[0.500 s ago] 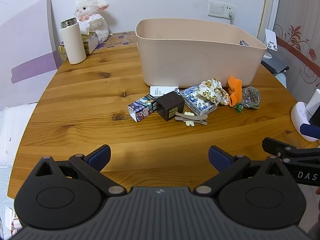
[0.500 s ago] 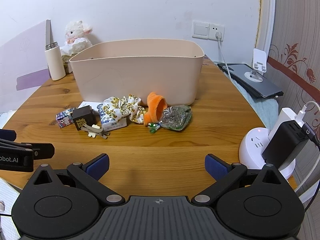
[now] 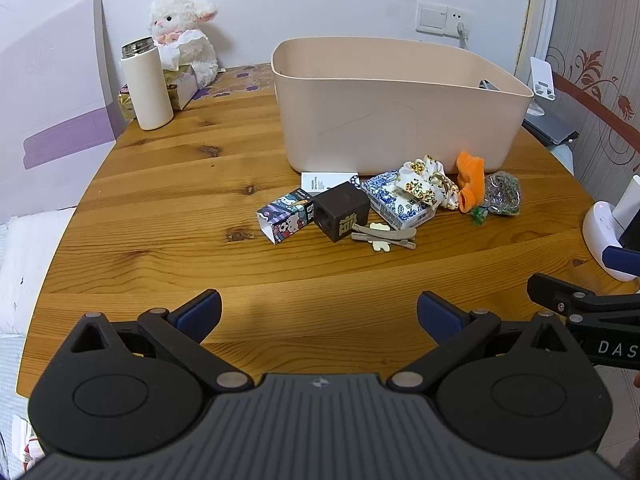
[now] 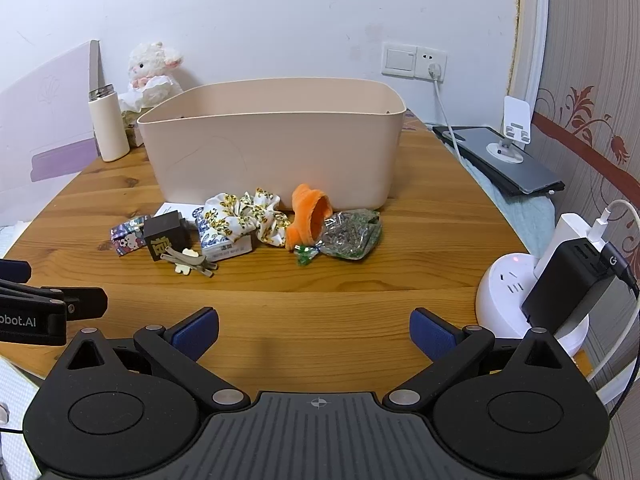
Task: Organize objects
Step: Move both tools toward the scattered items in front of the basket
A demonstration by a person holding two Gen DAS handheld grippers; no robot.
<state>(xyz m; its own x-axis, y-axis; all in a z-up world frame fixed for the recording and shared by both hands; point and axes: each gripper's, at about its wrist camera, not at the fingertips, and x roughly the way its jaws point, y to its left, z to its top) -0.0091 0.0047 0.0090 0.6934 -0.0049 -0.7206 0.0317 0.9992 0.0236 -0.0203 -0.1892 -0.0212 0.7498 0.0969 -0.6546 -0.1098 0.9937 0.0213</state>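
Hovering low over the near edge of the round wooden table [image 3: 160, 200], the left gripper [image 3: 318, 312] and the right gripper [image 4: 314, 326] were both spread wide w/ nothing between the blue pads; neither one touched any object.

The things to organize lay in a loose row just in front of the beige plastic bin [image 3: 392, 108]: a cartoon-printed small box [image 3: 285, 220], a dark brown cube [image 3: 341, 216] touching it, two hair clips [image 3: 384, 236] crossed beside the cube, a blue-white tissue pack [image 3: 400, 204] w/ a floral scrunchie [image 3: 428, 182] on top, an orange carrot toy [image 3: 470, 180] and a clear bag of dried bits [image 3: 502, 194]. A white card [image 3: 328, 180] lay flat, partly under the cube and box, near the bin wall.

Judgement: the step in hand was prob. the first reach, nothing yet picked. To do it well, each side should take its own end, i.e. the left one the cartoon box, the right one the bag or carrot toy [image 4: 308, 212], so the arms do not cross. Approach from above, pads across the short side of the item. The scrunchie [image 4: 244, 216] should go before the tissue pack, otherwise it may slide off. The clips and card are thin; a low, flat pinch is needed and they could slip. Release only over the bin [image 4: 272, 144] opening, past the rim.
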